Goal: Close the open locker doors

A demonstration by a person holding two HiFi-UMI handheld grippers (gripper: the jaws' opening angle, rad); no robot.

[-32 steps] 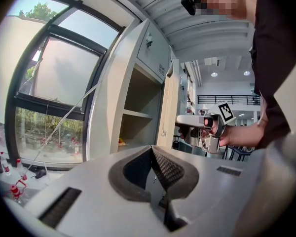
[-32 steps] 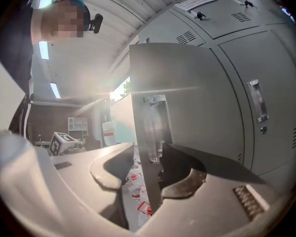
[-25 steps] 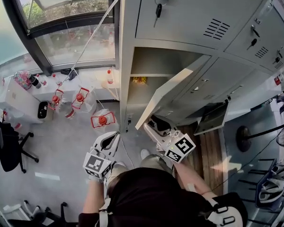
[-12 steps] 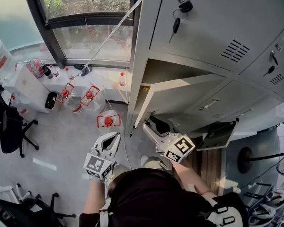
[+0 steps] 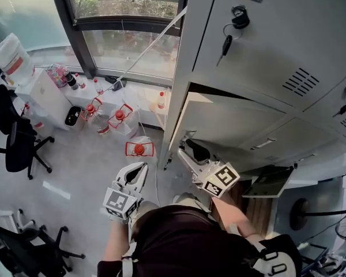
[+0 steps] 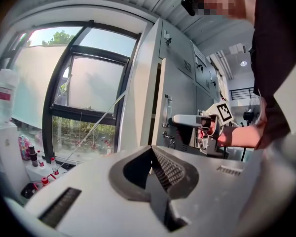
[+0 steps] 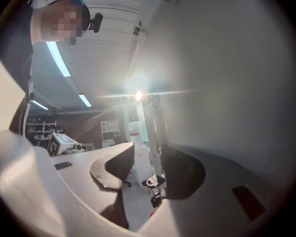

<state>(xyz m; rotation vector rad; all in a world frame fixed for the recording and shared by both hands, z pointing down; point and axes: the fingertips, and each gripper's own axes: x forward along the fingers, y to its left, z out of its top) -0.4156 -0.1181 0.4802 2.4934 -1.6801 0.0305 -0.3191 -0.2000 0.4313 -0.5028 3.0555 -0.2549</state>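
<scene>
The grey locker door (image 5: 230, 123) at waist height stands almost flush with the cabinet (image 5: 288, 33); a thin dark gap remains along its upper left edge. My right gripper (image 5: 185, 149) is open, with nothing between its fingers, and lies against the door's lower left edge. In the right gripper view the right gripper (image 7: 148, 164) has the door face (image 7: 237, 83) filling the right side. My left gripper (image 5: 143, 166) hangs shut and empty left of the lockers. Seen from the left gripper (image 6: 152, 149), the right gripper (image 6: 197, 121) rests on the door. A lower locker door (image 5: 271, 182) stands open.
Keys (image 5: 226, 42) hang from the upper locker's lock. Several water jugs (image 5: 139, 148) sit on the floor by the window (image 5: 127, 45). A black office chair (image 5: 17, 143) and a white cabinet (image 5: 43, 91) stand at the left.
The locker door has swung from wide open, with the shelves showing, to almost shut. My right gripper moved with it toward the cabinet. The left gripper barely shifted.
</scene>
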